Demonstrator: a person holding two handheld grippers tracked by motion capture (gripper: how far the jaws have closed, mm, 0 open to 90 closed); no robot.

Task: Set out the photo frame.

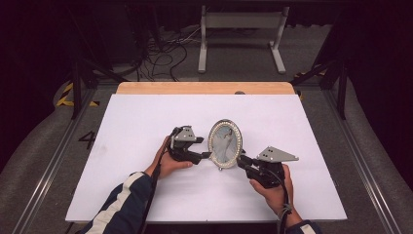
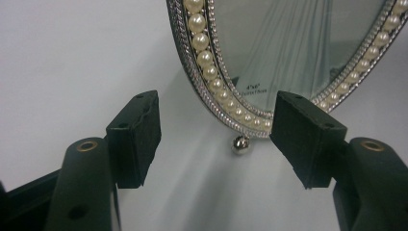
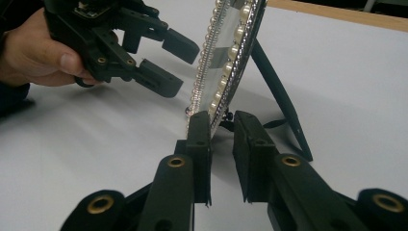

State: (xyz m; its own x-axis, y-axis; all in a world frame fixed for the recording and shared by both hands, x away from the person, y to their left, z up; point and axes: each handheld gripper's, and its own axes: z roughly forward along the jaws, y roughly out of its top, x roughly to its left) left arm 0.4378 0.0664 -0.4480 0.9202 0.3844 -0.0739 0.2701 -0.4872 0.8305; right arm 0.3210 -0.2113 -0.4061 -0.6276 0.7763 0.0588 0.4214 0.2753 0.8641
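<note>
Right gripper view has the right tongs [image 3: 222, 126] narrowed around the bottom edge of the oval picture frame [image 3: 226, 62], whether pinching or just beside I cannot tell. The left tongs [image 2: 214, 137] gape wide, near its lower left rim, not touching. The frame stands mid-counter [image 1: 146, 117] on a thin back strut [image 3: 281, 101]; a sideways tug might fold the strut and tip it. Its top is cut off.

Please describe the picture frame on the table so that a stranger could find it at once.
On the white table, look near the middle, between the left gripper and right gripper. The picture frame stands there upright: an oval of silver metal edged with pearls, propped on a black back leg.
</note>
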